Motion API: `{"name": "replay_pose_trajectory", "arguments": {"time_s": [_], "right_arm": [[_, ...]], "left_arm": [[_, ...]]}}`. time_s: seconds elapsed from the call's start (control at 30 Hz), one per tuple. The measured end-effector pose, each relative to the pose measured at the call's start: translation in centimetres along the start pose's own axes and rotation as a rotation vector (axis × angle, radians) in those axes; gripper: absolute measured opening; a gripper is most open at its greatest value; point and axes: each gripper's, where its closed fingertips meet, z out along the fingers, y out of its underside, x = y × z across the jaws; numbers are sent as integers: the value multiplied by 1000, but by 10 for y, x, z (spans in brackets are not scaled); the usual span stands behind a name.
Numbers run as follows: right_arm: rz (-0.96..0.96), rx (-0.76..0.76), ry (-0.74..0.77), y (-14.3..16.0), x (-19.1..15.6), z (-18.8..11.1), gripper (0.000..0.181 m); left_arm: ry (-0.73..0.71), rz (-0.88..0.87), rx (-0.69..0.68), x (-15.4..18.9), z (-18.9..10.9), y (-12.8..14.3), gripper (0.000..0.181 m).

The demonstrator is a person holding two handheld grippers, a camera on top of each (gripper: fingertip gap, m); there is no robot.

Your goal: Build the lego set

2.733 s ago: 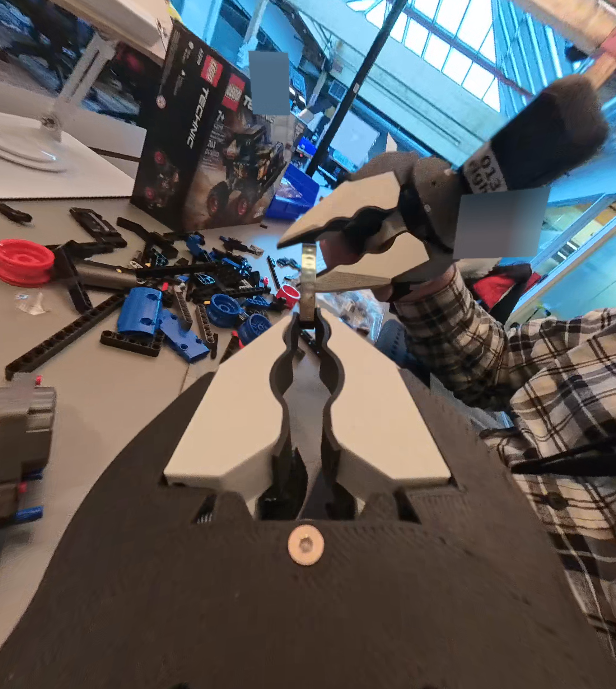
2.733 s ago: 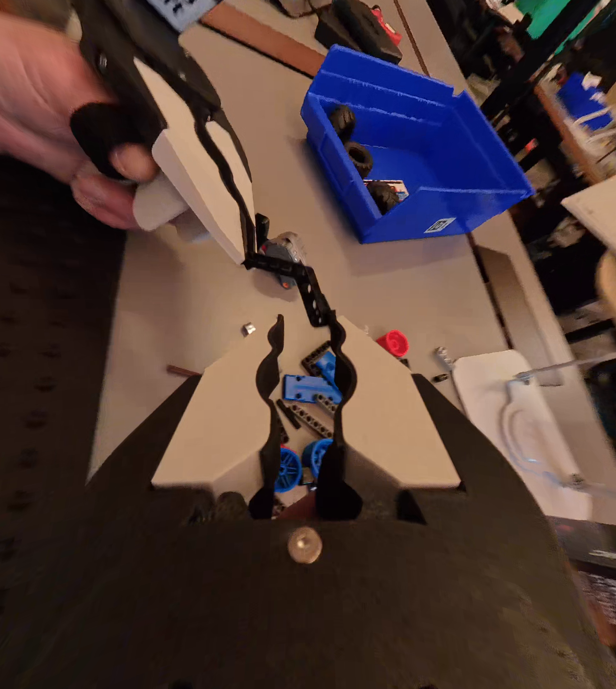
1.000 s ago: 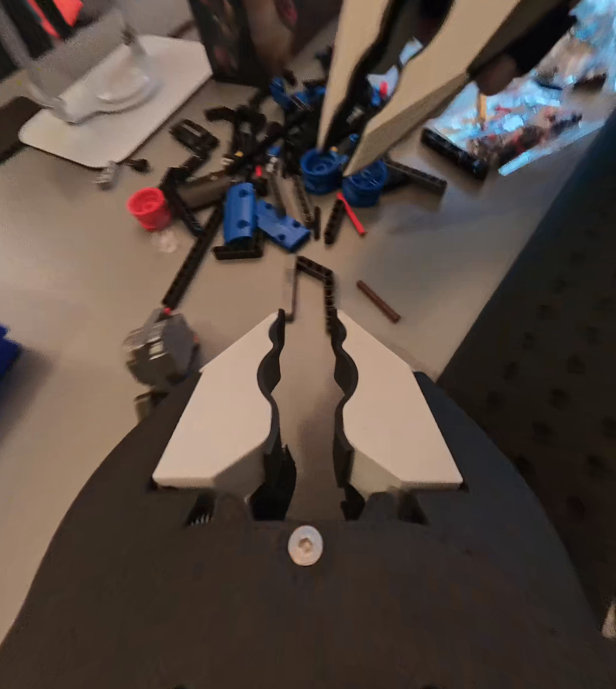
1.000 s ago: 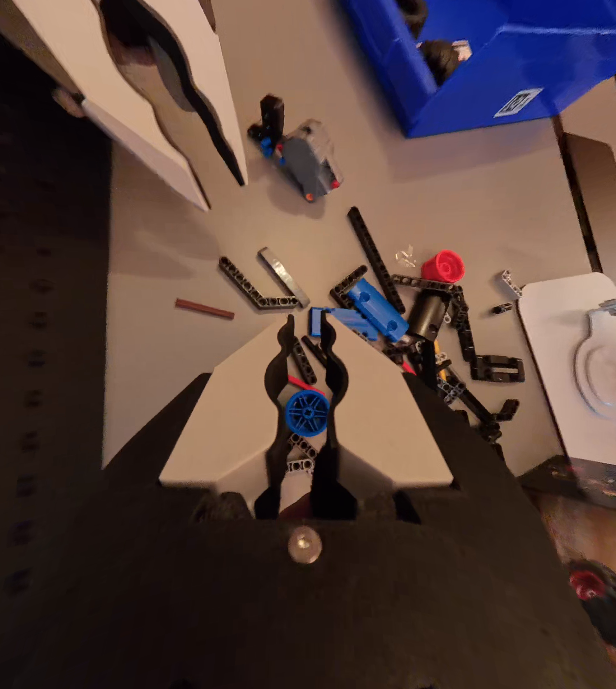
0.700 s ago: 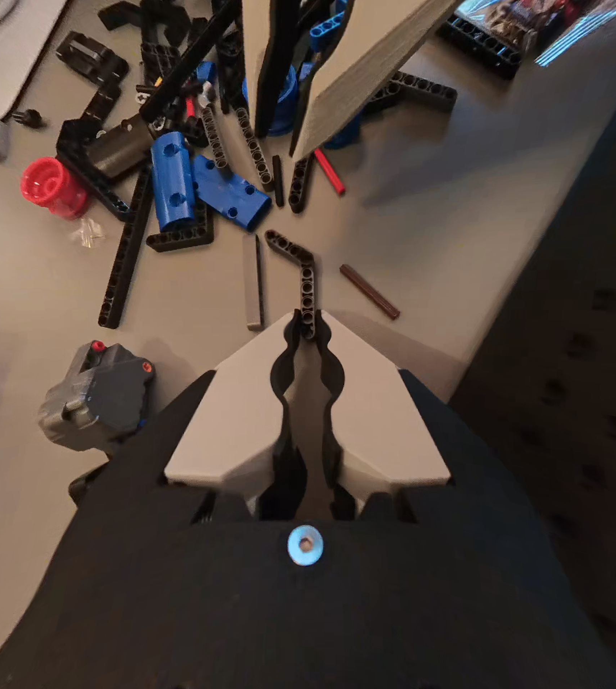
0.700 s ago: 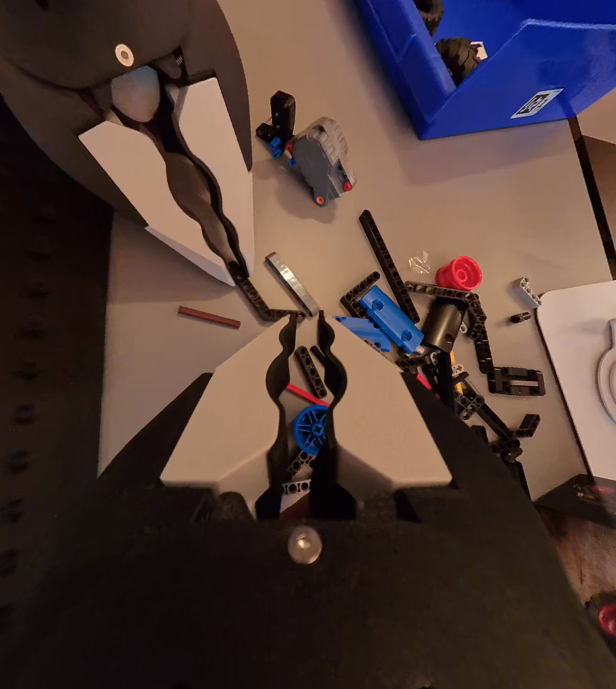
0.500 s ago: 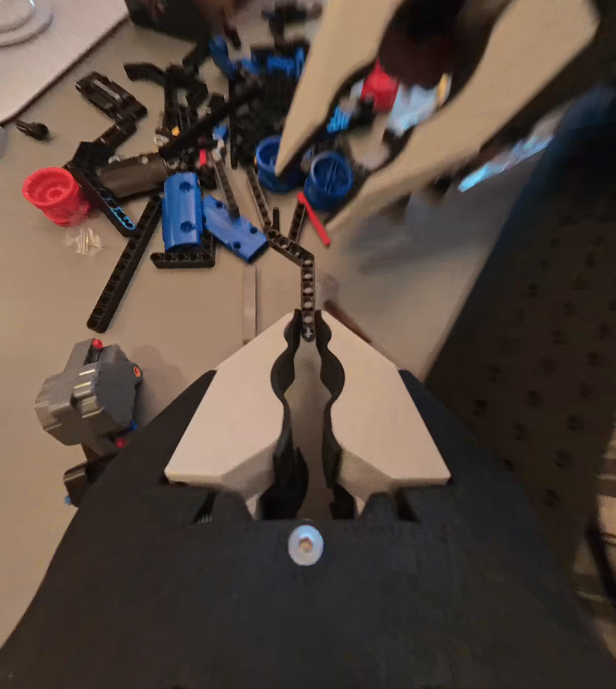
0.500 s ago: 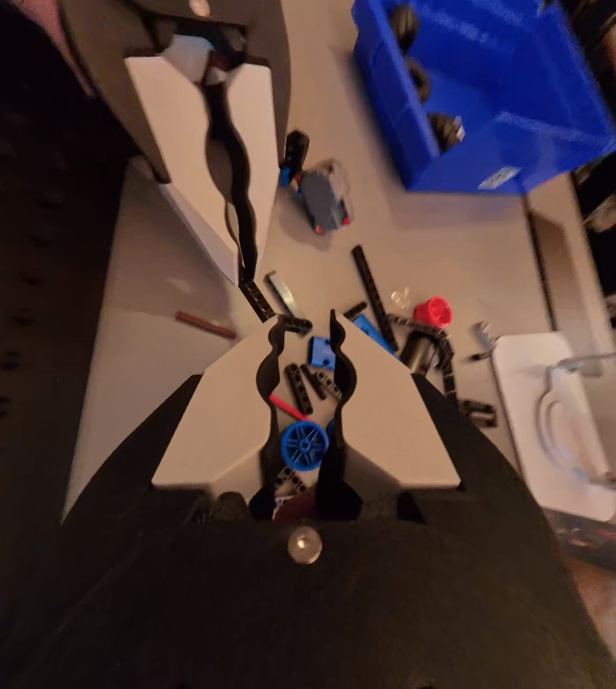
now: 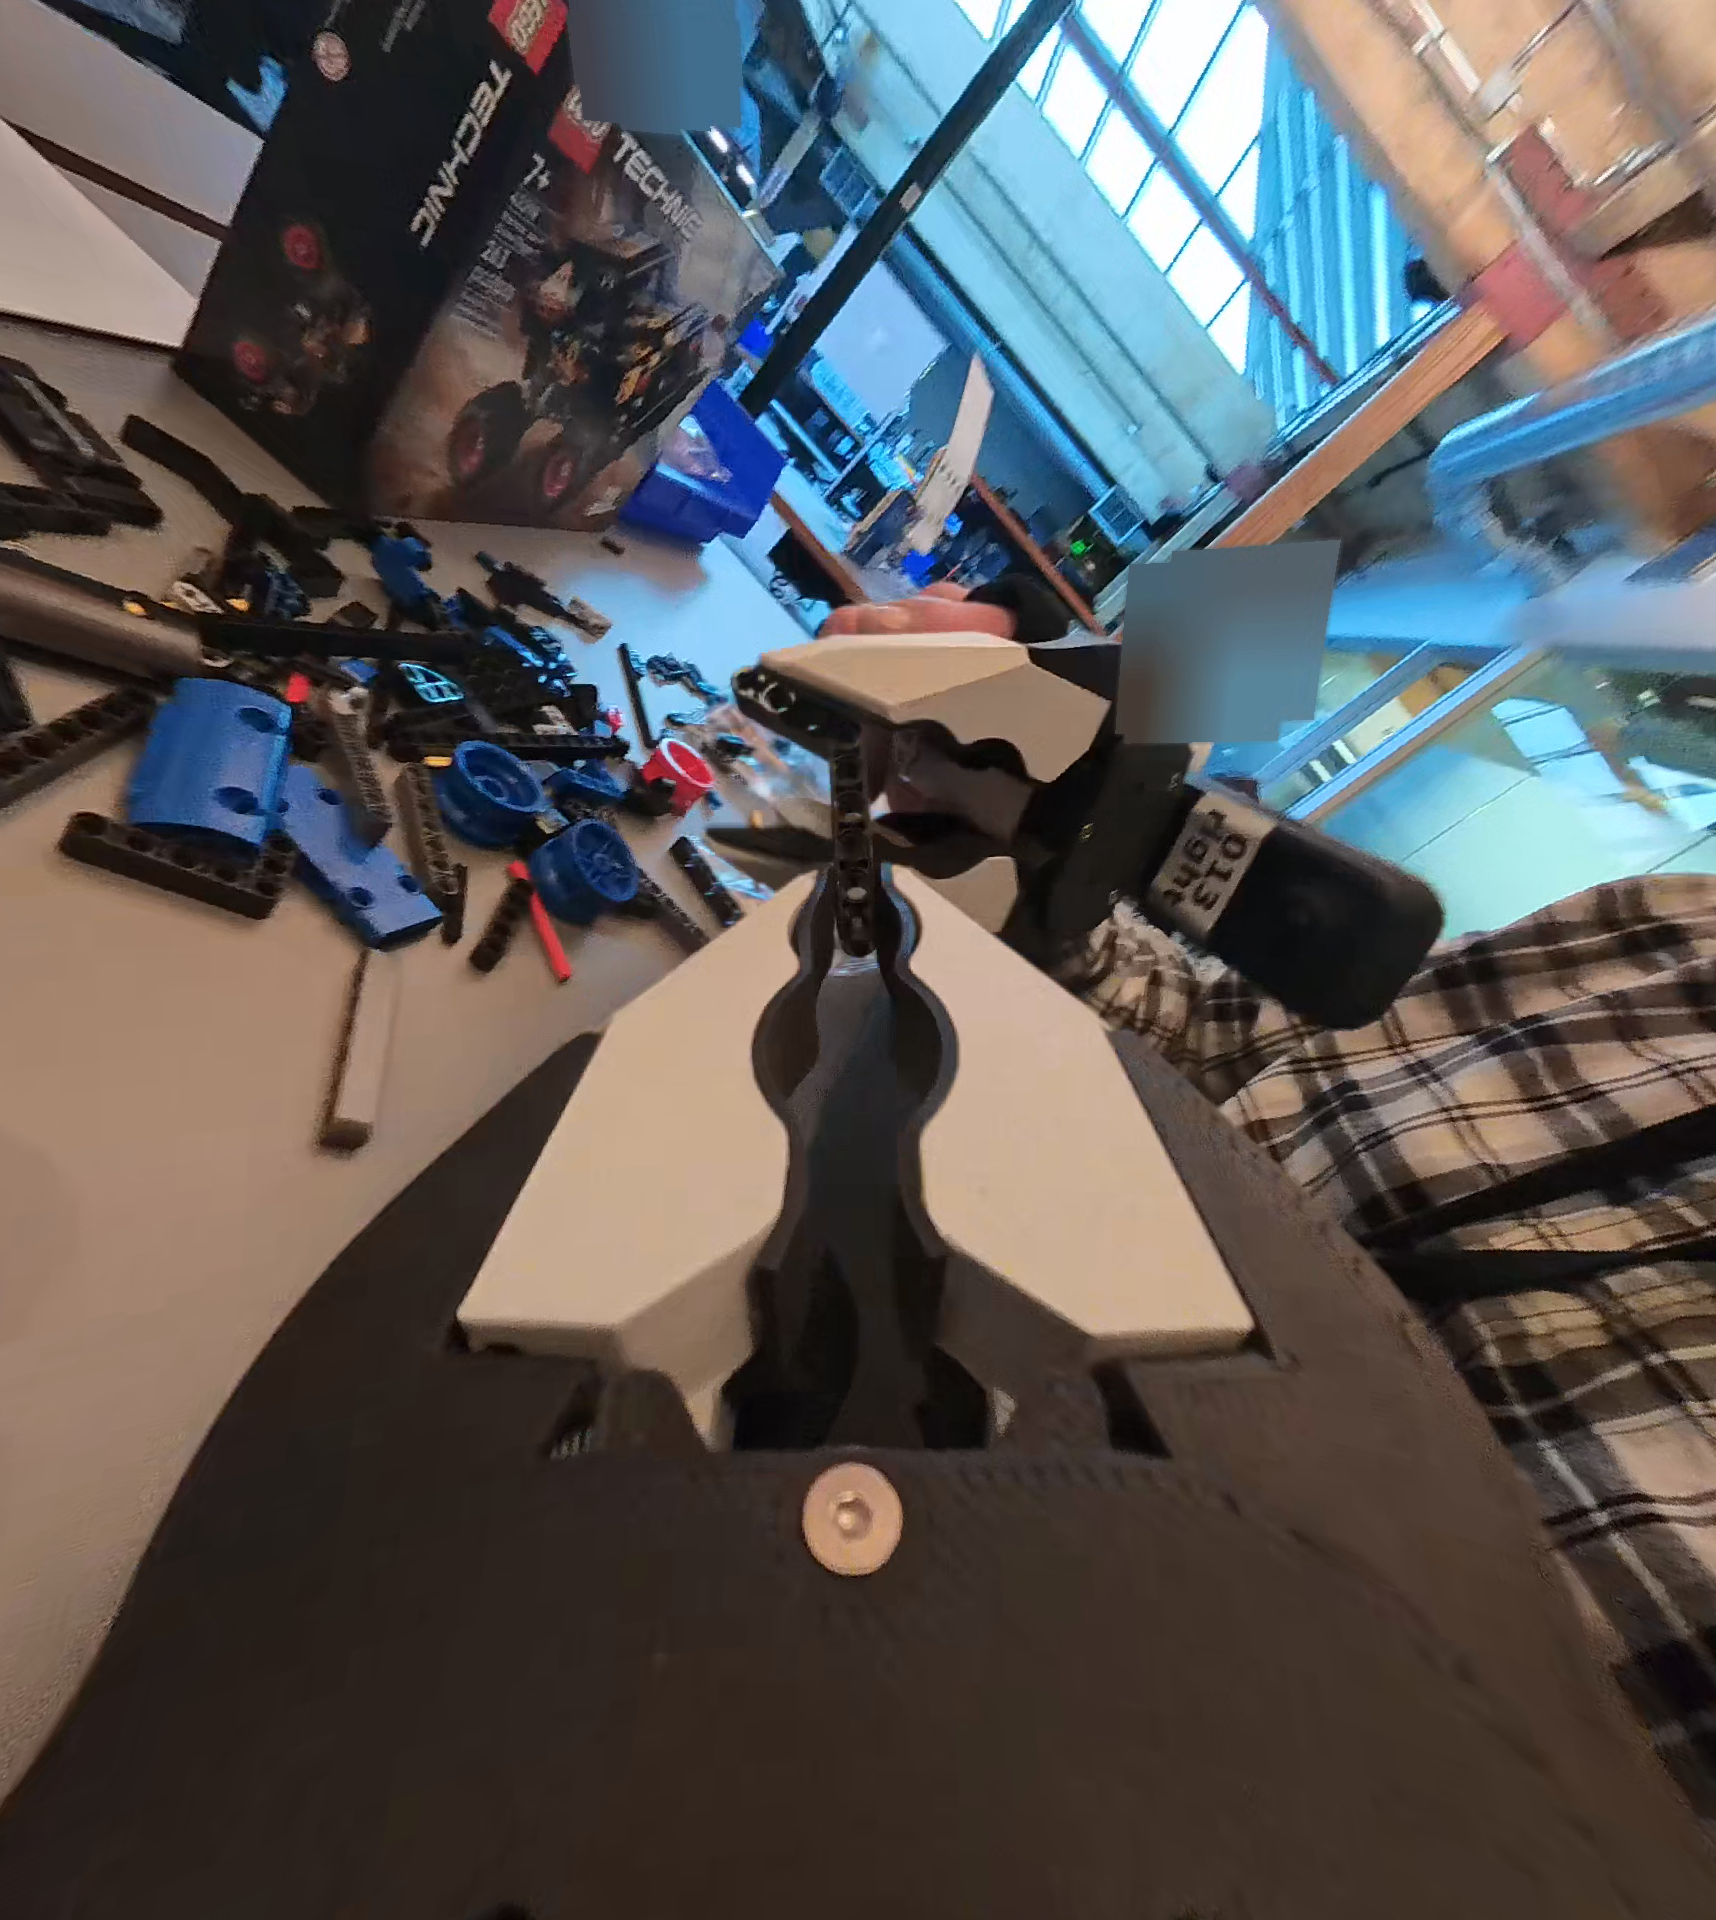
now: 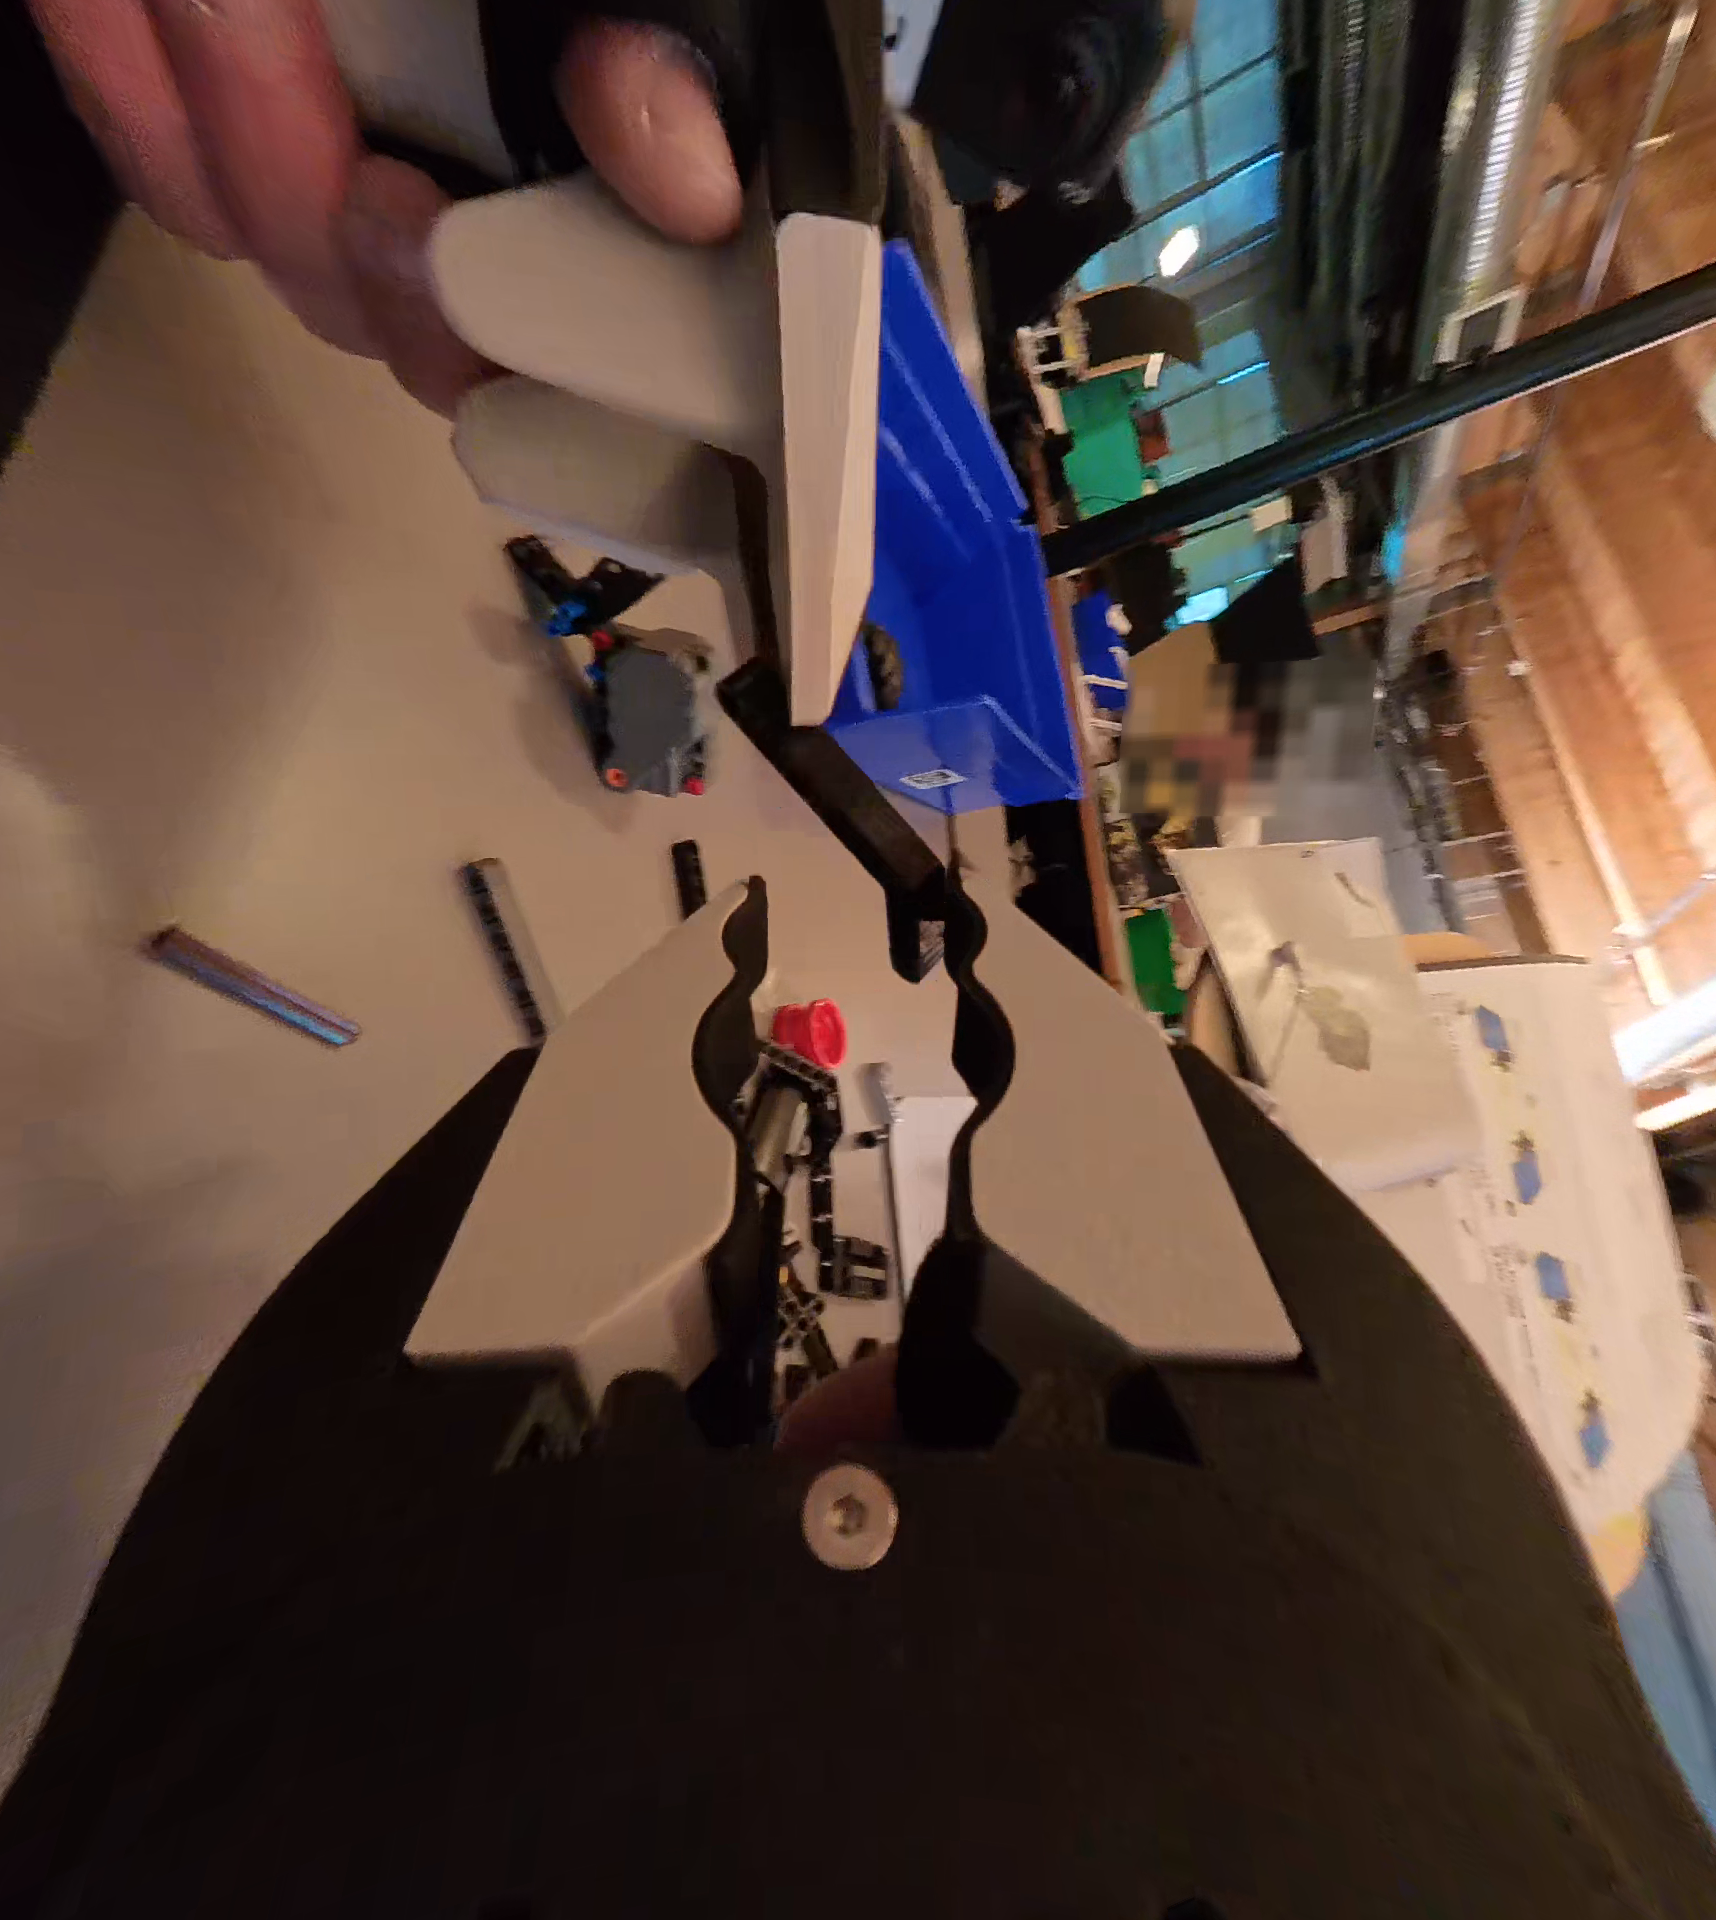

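The left gripper [image 9: 852,914] is clamped on the lower end of a black angled beam [image 9: 848,831], which it holds clear of the table [image 9: 106,1143]. From the fingertips the beam rises toward 12 o'clock, and its bent upper arm turns toward 10 o'clock.

The right gripper [image 10: 854,914] has its fingers apart. In the right wrist view the free end of the beam lies against the inner face of its right-hand finger [image 10: 1062,1091]; the left-hand finger stands clear of it. In the left wrist view the same gripper [image 9: 823,758] enters from 3 o'clock, with its upper finger over the beam's bent arm.

The loose parts pile [image 9: 397,748] lies on the table at 10 o'clock of the left gripper, with blue wheel hubs [image 9: 584,871] and a red hub [image 9: 677,764] among black beams. A grey flat bar [image 9: 360,1049] lies apart from the pile at 9 o'clock. The set box [image 9: 480,260] stands behind the pile at 11 o'clock.

In the right wrist view a grey motor block [image 10: 648,717] lies at 11 o'clock, a blue bin [image 10: 947,623] at 12 o'clock, and a dark rod [image 10: 251,987] at 9 o'clock.
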Motion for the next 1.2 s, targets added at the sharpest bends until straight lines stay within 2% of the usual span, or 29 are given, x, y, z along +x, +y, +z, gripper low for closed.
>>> {"name": "replay_pose_trajectory", "arguments": {"time_s": [0.13, 0.23, 0.33, 0.43, 0.53, 0.67, 0.73, 0.77, 0.83, 0.93, 1.07, 1.2], "right_arm": [[-65, -5, 146, -3, 16, -1, 7], [-41, -2, 146, -4, 17, -2, 6], [13, -19, 115, 0, 16, 0, 6], [103, -50, 50, 8, 12, 2, 5], [262, -75, -92, 13, -3, 6, 5], [431, -121, -289, 18, -28, 10, 5], [467, -144, -316, 22, -31, 9, 6], [484, -145, -329, 23, -32, 8, 5], [527, -140, -365, 23, -36, 5, 6], [538, -110, -359, 18, -36, 5, 7], [445, -67, -273, 9, -28, 6, 21], [318, -8, -199, -6, -25, 5, 13]], "left_arm": [[60, -41, -5, 12, 8, 8, 5], [80, -68, 21, 13, 7, 7, 5], [43, -42, 36, 9, 6, 6, 8], [-70, 56, 53, -2, 0, 1, 38], [-285, 323, -2, -14, -4, 1, 61], [-502, 759, -182, -20, 7, 15, 35], [-549, 853, -230, -22, 11, 20, 10], [-572, 875, -242, -24, 12, 21, 10], [-570, 872, -240, -22, 13, 24, 9], [-577, 773, -191, -21, 9, 23, 6], [-516, 541, -82, -13, 0, 25, 5], [-424, 299, 38, -9, -7, 27, 5]]}}
